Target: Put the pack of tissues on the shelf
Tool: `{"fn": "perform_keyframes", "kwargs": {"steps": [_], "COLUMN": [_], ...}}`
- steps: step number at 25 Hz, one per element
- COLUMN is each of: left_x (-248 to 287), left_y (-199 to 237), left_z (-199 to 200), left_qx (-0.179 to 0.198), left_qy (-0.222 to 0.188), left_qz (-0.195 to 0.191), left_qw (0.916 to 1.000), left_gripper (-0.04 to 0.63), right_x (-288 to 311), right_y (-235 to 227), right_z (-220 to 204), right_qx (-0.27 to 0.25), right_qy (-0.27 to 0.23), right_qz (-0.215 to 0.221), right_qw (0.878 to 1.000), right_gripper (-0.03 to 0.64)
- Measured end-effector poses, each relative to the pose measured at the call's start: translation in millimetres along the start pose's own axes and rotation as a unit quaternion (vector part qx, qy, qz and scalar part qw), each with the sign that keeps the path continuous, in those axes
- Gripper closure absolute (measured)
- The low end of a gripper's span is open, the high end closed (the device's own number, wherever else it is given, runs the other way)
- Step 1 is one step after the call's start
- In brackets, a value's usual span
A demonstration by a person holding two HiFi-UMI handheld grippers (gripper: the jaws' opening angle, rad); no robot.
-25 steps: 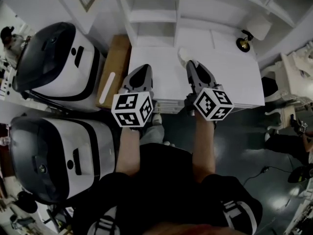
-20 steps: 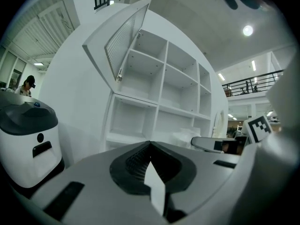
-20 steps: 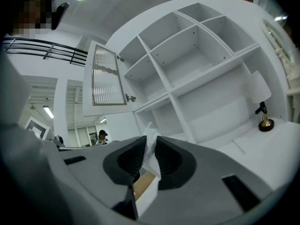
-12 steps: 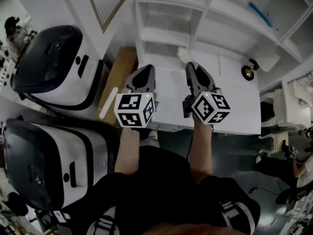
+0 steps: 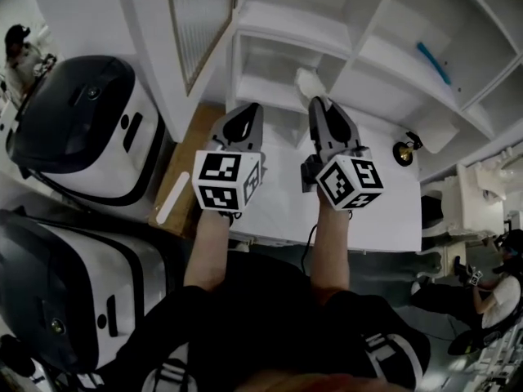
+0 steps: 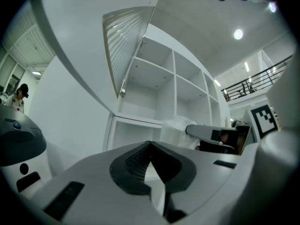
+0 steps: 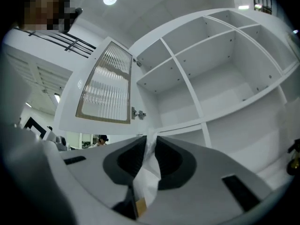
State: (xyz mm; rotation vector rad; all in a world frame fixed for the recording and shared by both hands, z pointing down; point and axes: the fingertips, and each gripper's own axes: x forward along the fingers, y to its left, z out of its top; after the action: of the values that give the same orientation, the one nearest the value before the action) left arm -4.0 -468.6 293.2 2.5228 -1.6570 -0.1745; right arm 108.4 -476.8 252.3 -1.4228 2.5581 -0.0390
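Jaws of the right gripper [image 7: 150,139] pinch a soft, white, crinkled plastic pack of tissues [image 7: 146,175]. Most of the pack is hidden between them. In the head view only its crumpled end shows past the tips, near the white, boxy, open-compartment shelf [image 5: 282,96]. The left gripper [image 6: 150,144] has its jaws pressed together at the tip, holding nothing.
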Motion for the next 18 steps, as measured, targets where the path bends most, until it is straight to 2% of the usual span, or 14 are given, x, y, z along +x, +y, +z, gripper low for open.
{"fn": "perform_keyframes", "kwargs": {"steps": [9,18], "left_x": [40.0,65.5], "left_y": [-7.2,-9.2], "left_z": [15.9,24.6], "left_qx": [0.002,0.002], "left_qy": [-0.023,-0.04], "left_qz": [-0.04,-0.067], "left_qw": [0.9989,0.997], "left_gripper": [0.584,0.584], "right_x": [30.9,66.0], "right_y": [-1.2,-9.0], "right_z": [58.2,95.4], "right_qx": [-0.071,-0.153], "right_qy": [-0.055,-0.072], "right_qz": [-0.001,-0.011], "right_qw": [0.996,0.985], "right_gripper": [0.552,0.552]}}
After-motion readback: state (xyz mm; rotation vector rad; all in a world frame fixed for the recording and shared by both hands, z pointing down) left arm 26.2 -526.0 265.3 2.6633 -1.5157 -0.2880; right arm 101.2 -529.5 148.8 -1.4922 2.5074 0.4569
